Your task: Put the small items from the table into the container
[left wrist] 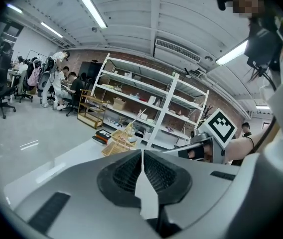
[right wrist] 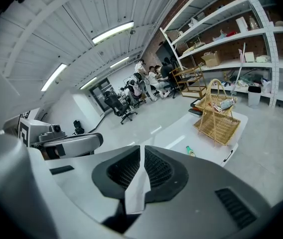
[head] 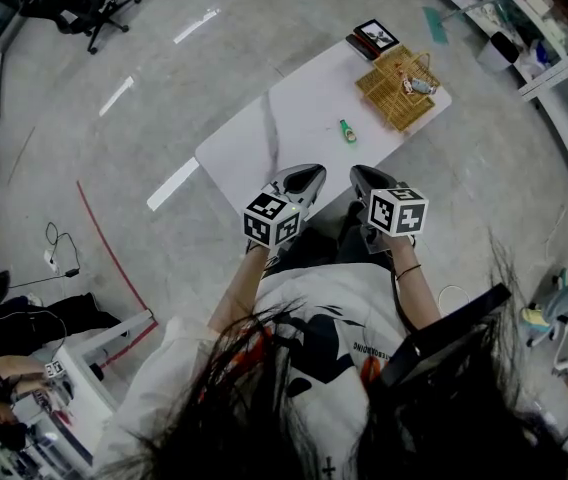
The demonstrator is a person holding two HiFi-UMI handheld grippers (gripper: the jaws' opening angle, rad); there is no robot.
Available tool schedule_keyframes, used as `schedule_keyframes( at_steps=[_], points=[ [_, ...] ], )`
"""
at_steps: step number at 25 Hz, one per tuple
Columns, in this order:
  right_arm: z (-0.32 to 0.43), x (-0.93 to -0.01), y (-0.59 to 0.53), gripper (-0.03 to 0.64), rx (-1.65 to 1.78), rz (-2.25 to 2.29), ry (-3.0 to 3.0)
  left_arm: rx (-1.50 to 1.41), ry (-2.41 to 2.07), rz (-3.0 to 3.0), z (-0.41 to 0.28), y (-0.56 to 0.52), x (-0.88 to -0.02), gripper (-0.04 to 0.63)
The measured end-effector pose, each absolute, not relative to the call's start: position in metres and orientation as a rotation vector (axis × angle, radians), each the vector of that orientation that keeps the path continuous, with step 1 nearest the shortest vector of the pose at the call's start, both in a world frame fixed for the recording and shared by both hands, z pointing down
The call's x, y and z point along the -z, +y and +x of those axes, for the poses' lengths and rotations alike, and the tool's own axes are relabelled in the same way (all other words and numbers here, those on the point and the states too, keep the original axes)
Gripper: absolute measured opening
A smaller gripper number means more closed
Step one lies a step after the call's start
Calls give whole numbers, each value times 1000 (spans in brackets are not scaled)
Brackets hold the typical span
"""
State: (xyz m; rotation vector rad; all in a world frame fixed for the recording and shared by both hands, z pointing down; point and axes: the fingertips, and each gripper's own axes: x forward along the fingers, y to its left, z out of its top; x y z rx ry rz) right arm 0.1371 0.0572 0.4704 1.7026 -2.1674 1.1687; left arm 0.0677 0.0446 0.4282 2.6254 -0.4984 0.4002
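Note:
A small green bottle-like item (head: 347, 130) lies on the white table (head: 254, 143), short of the wicker basket (head: 396, 88) at the far end. In the basket lies a silvery item (head: 419, 85). My left gripper (head: 305, 179) and right gripper (head: 363, 179) hang side by side over the table's near edge, well short of the green item. Both have their jaws shut with nothing between them. The right gripper view shows its own gripper (right wrist: 141, 147) with the green item (right wrist: 190, 151) and the basket (right wrist: 216, 121) ahead. In the left gripper view its gripper (left wrist: 142, 151) faces the basket (left wrist: 117, 141).
A dark flat stack (head: 374, 38) lies on the table beside the basket. Shelving (head: 564, 28) and a bin (head: 499, 50) stand to the right. An office chair (head: 84, 3) is at the far left. A red line (head: 114, 258) runs along the floor.

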Motion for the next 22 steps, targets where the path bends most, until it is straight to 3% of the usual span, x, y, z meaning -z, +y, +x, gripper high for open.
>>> schedule_keyframes(
  at_steps=[22],
  points=[
    [148,-517,39,38,-1209,1615,-2072,-429,-575,2531,56,20,-467,8]
  ],
)
